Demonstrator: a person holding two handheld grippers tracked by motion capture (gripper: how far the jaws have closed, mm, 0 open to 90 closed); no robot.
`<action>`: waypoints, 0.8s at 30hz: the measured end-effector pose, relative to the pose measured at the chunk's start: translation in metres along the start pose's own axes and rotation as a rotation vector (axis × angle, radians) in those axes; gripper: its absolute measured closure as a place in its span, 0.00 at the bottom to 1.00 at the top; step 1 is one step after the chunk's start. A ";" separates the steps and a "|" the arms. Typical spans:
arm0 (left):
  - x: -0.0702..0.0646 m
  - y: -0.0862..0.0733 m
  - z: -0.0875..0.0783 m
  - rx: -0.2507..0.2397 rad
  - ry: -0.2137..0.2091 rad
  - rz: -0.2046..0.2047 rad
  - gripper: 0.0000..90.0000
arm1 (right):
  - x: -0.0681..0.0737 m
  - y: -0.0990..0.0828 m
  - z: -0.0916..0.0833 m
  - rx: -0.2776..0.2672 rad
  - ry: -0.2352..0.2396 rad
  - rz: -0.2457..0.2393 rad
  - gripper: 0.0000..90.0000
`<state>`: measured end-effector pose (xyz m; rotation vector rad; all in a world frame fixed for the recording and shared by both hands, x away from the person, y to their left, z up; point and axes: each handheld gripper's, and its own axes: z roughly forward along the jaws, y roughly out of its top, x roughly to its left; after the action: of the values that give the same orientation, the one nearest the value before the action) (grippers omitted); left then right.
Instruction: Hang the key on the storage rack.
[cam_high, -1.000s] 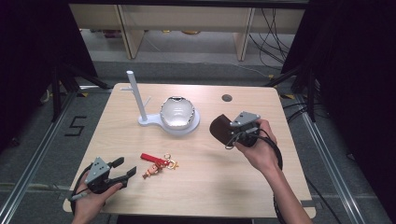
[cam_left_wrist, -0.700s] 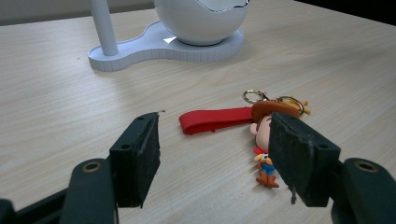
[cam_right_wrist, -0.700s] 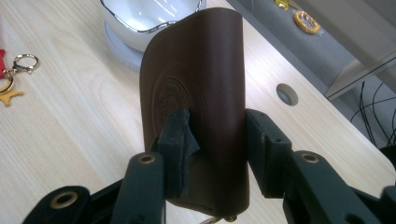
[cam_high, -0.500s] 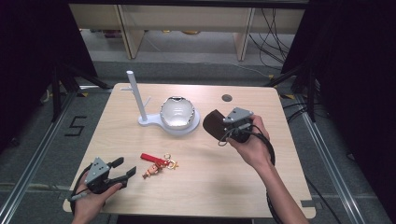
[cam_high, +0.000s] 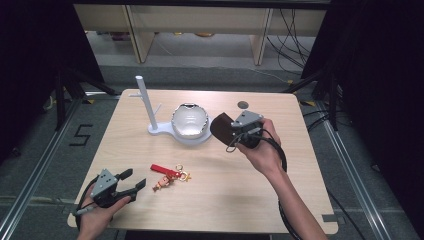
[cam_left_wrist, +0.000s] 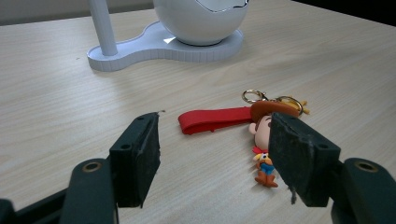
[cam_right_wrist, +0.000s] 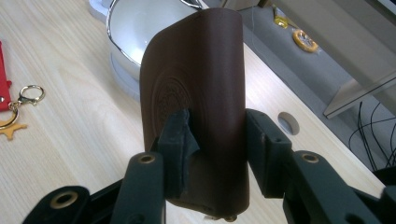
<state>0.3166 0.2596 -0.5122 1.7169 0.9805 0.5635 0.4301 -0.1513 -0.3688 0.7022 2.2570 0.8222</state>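
- The pale wooden surface carries everything and lies beneath both grippers.
- The white stand, an upright post on a flat base, bears a glossy white bowl; in the right gripper view that bowl sits just beyond the right fingers, behind what they hold.
- The right gripper is raised off the surface, its fingers clenched on a brown leather pouch, one pad on each face, the pouch standing upright between them.
- The left gripper rests low at the near edge, its fingers spread apart and grasping nothing.
- The keychain, a small cowboy figure with gold rings and a red strap, lies flat just ahead of the left fingers, the figure close beside one pad, not gripped.
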 end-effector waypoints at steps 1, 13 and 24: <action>0.000 0.000 0.000 -0.001 -0.002 0.006 0.37 | 0.000 0.001 0.000 0.004 0.007 -0.001 0.69; 0.000 0.001 -0.001 0.002 0.005 0.002 0.37 | 0.004 0.015 0.008 -0.016 0.010 0.006 0.69; -0.001 0.001 -0.001 0.003 0.004 0.002 0.37 | 0.004 0.029 0.014 -0.040 0.012 -0.009 0.69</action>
<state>0.3159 0.2594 -0.5110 1.7201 0.9838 0.5671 0.4449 -0.1243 -0.3586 0.6695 2.2468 0.8670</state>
